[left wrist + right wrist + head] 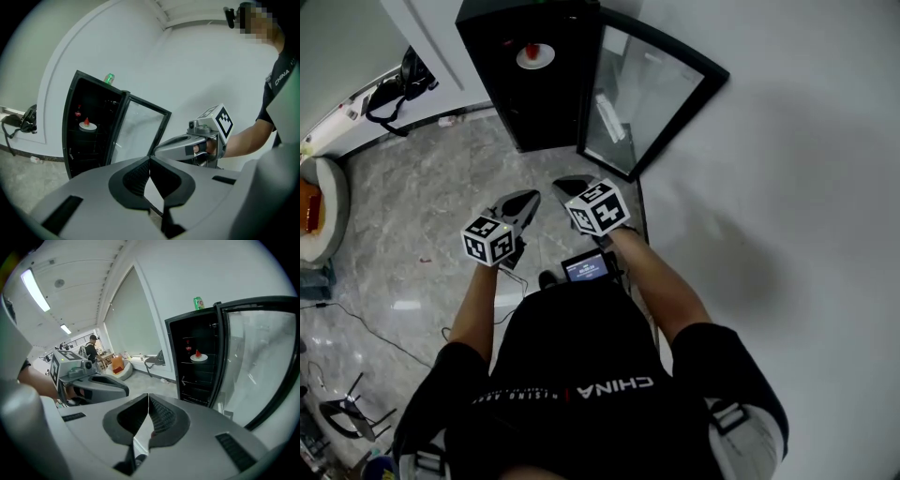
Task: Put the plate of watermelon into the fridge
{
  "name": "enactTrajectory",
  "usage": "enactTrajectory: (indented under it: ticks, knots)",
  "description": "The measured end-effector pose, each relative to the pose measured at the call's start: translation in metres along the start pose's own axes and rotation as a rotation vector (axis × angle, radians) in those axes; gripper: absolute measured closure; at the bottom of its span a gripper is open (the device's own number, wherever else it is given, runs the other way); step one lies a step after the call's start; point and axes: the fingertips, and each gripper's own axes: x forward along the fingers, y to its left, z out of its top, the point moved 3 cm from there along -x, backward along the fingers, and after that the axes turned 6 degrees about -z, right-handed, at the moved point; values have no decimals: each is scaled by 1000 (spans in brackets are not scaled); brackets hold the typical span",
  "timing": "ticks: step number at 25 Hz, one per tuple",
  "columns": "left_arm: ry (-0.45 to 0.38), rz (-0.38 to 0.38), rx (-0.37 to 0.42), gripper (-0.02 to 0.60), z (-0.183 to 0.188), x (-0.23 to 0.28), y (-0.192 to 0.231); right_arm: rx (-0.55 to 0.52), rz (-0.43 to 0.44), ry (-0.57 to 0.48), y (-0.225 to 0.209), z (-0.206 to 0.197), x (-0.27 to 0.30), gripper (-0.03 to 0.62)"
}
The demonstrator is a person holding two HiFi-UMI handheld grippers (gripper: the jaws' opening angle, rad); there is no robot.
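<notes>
The left gripper (pixel 525 200) and right gripper (pixel 568 186), two in all, each hold their fingers together on nothing. Beyond them stands one black fridge (pixel 480 58). One plate of watermelon (pixel 534 55) sits on a shelf inside it, and its single glass door (pixel 639 96) is open to the right.

Black fridge (pixel 502 98); red watermelon (pixel 532 49) on white plate (pixel 546 60); grey veined floor (pixel 422 216)

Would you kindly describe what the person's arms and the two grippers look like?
Both the left gripper and the right gripper have smooth grey, tapering shells with black ribbed pads. Each carries a white cube printed with black square markers. The person wears a black short-sleeved shirt with white lettering reading CHINA; the forearms are bare.
</notes>
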Motion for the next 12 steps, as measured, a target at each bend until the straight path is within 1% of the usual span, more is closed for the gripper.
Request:
enactTrajectory:
  ticks: [2,6,12]
  knots:
    - [25,28,10,569,1,10,-2,-1,-23,9,-10,-4,-3,577]
    - [79,51,68,569,6,20,-10,-3,-59,13,-15,-2,-6,578]
    - [108,63,108,569,11,28,-14,-42,-93,22,-20,3,-14,579]
